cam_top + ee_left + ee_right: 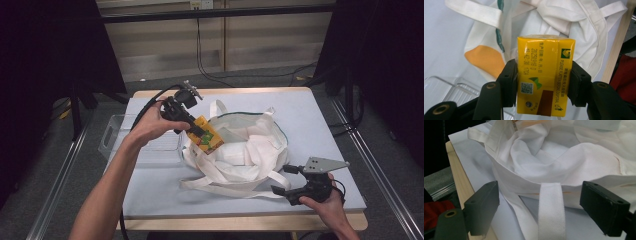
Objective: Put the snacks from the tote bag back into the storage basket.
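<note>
1. Over the left rim of the bag (pixel 240 150), the left gripper (pixel 197 131) held a yellow carton (pixel 207 139), tilted, with its low end toward the bag's mouth.
2. Its jaws were clamped on the carton's two narrow sides, pads flat against the card, as the left gripper view showed (pixel 543 82).
3. Judged by its look, the carton would be light and fairly stiff, a small drink box whose walls could dent if squeezed hard; the flat sides were the sound place to grip, as taken.
4. Its glossy skin might slip a little, so an even squeeze seemed wise.
5. The carton (pixel 545 75) was bright yellow with green marks, a brown patch, a square code and printed lines along one face.
6. Left of the bag stood a clear bin (pixel 135 140), just beside it.
7. The bag was white cloth, soft and slumped, its mouth open, with a strap (pixel 551 210) trailing toward the near edge.
8. Near the bag's front right corner, the right gripper (pixel 282 180) rested with jaws apart, the strap lying between them untouched.
</note>
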{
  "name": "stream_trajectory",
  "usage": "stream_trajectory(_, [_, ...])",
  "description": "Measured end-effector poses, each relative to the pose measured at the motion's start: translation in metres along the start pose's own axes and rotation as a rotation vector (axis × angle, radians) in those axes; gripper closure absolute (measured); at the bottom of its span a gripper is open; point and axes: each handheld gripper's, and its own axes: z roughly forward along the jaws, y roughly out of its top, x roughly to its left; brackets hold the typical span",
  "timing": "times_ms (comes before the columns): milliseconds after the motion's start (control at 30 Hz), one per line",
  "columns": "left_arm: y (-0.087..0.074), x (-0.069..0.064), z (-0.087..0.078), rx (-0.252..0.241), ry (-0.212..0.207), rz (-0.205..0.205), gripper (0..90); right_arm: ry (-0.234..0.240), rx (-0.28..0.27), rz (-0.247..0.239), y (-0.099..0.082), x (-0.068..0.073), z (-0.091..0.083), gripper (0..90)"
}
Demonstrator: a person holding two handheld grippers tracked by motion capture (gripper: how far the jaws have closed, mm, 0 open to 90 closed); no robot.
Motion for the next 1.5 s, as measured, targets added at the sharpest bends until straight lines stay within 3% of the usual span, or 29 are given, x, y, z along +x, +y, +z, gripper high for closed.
stream_trajectory(33, [0.000,0.002,-0.003,0.015,0.001,0.025,49.9,0.001,0.000,-0.004,0.000,0.000,0.000,15.8])
stream_trajectory(67, [-0.002,-0.001,-0.006,-0.008,0.006,0.002,49.9,0.002,0.002,-0.003,0.000,0.000,0.000,15.7])
stream_trajectory(100, [-0.002,0.001,-0.010,0.011,0.009,0.036,49.9,0.002,0.002,-0.005,-0.001,0.000,0.000,15.7])
stream_trajectory(200, [-0.005,0.002,-0.019,0.015,0.018,0.055,49.9,0.007,0.000,-0.005,-0.001,0.001,0.000,15.6])
stream_trajectory(233, [-0.007,0.002,-0.021,0.007,0.010,0.037,50.0,0.007,-0.001,-0.004,-0.001,0.001,0.000,15.6])
stream_trajectory(367, [-0.011,0.007,-0.027,0.030,-0.004,0.042,50.2,0.010,-0.004,0.003,-0.001,-0.001,0.000,15.4])
stream_trajectory(400, [-0.011,0.010,-0.028,0.054,-0.007,0.076,50.2,0.012,-0.006,0.003,-0.001,-0.002,0.000,15.4])
stream_trajectory(433, [-0.013,0.010,-0.029,0.038,-0.012,0.049,50.3,0.011,-0.006,0.007,-0.001,-0.002,0.000,15.4])
stream_trajectory(533, [-0.016,0.015,-0.033,0.035,-0.016,0.075,50.4,0.015,-0.012,0.016,-0.002,-0.004,0.000,15.3])
stream_trajectory(567, [-0.016,0.015,-0.036,0.042,-0.023,0.054,50.4,0.015,-0.011,0.020,-0.002,-0.004,0.000,15.3])
stream_trajectory(733, [-0.020,0.016,-0.051,0.028,-0.018,0.049,50.6,0.017,-0.007,0.009,-0.002,-0.005,0.001,15.2])
stream_trajectory(800, [-0.022,0.017,-0.057,0.029,-0.014,0.070,50.6,0.020,-0.009,0.011,-0.001,-0.005,0.001,15.1])
stream_trajectory(867, [-0.025,0.018,-0.063,0.006,-0.021,0.056,50.6,0.022,-0.009,0.009,-0.001,-0.004,0.002,15.1])
stream_trajectory(1067, [-0.034,0.022,-0.077,-0.001,0.035,0.072,50.5,0.025,-0.007,-0.002,0.000,-0.001,0.002,15.1])
stream_trajectory(1300, [-0.042,0.035,-0.077,0.053,0.102,0.057,50.5,0.018,0.000,-0.006,-0.001,0.001,0.000,15.0])
stream_trajectory(1400, [-0.047,0.043,-0.075,0.086,0.129,0.069,50.5,0.018,-0.002,-0.006,-0.001,0.001,0.000,14.9])
stream_trajectory(1500, [-0.051,0.051,-0.072,0.091,0.162,0.042,50.5,0.020,0.001,-0.001,-0.002,0.001,0.000,14.7])
